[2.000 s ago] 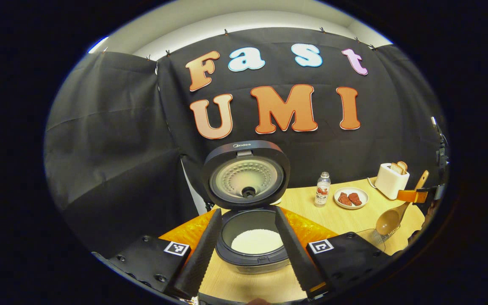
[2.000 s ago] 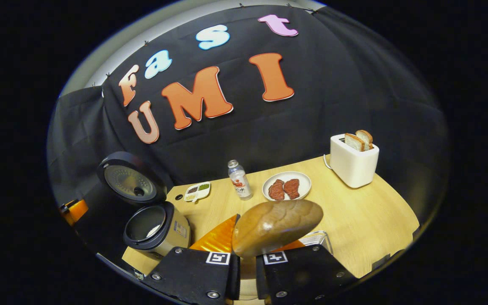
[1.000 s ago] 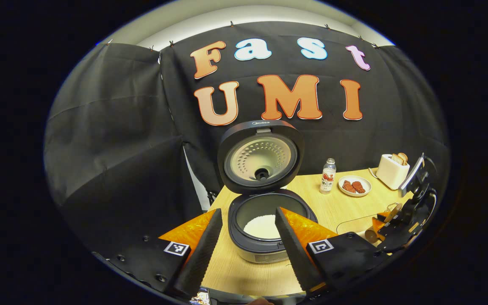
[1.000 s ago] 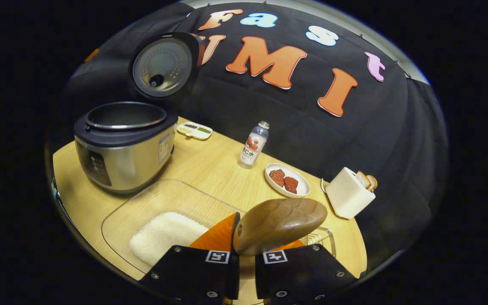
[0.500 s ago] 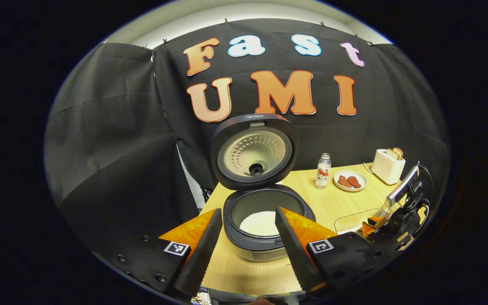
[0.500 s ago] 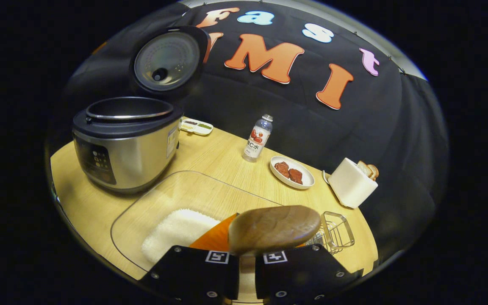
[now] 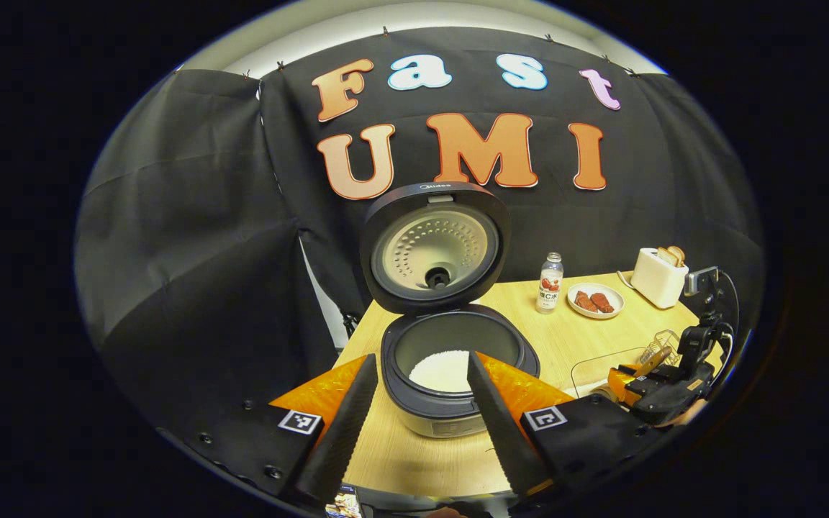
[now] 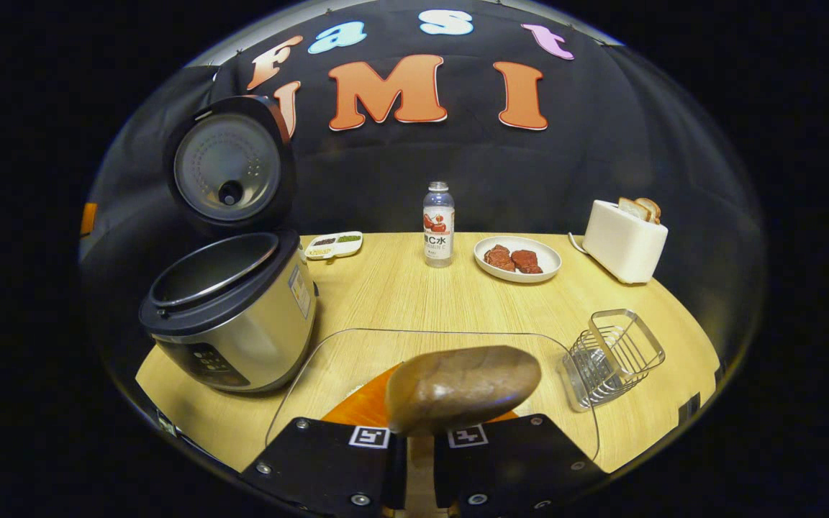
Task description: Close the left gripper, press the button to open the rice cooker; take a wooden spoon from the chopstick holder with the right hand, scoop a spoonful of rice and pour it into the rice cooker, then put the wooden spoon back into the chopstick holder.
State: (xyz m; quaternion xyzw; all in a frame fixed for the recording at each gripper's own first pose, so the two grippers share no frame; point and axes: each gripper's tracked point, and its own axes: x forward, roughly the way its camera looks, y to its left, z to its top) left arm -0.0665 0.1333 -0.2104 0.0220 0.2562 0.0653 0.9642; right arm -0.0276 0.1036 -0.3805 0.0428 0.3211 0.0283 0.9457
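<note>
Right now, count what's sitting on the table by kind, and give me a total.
Rice cooker: 1
Bottle: 1
Plate of meat: 1
Toaster: 1
Wire holder: 1
Clear tray: 1
Small divided dish: 1
Total: 7

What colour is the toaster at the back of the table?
White; the toaster shows best in the right gripper view.

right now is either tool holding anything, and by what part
The right tool grips the wooden spoon by its handle, just behind the bowl. The left tool is open, holding nothing.
</note>
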